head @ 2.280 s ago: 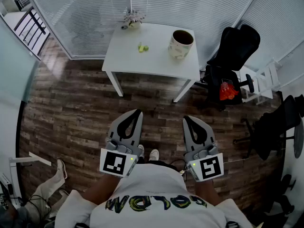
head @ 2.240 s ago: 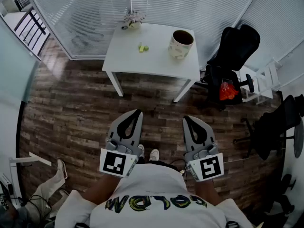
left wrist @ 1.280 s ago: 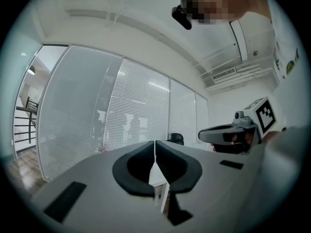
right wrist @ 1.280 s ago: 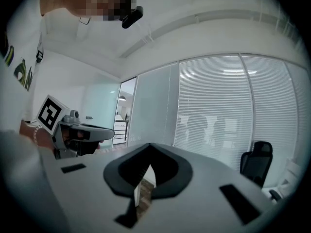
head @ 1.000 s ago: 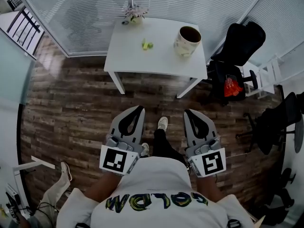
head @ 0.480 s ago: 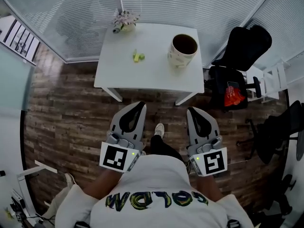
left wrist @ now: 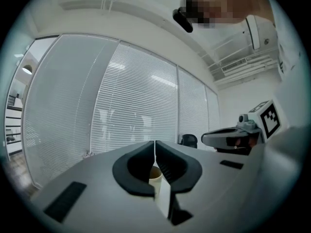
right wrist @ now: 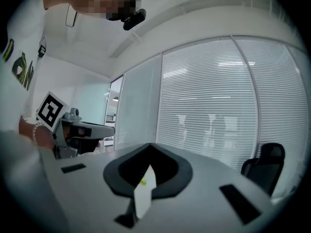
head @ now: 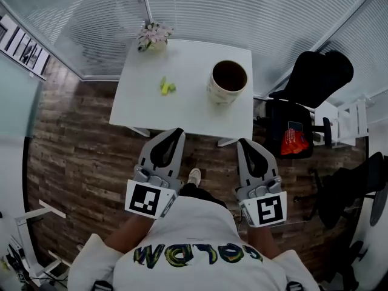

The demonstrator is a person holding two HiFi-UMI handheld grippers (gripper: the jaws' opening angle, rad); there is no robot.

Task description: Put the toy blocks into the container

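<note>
Wood-plank flooring [head: 79, 144] is seen beneath a white table [head: 188, 111] set against glass walls covered by blinds [head: 242, 11]. On the table, small yellow-green toy blocks [head: 166, 87] are found left of centre. A round open container [head: 218, 96] is stood right of centre, well apart from them, and a small potted plant [head: 151, 36] is placed at the far left corner. A black chair [head: 315, 77] is seen to the right of the table. At the table's near edge, the left gripper [head: 176, 133] and right gripper [head: 242, 143] are held level, each with jaws pressed together and nothing gripped.
</note>
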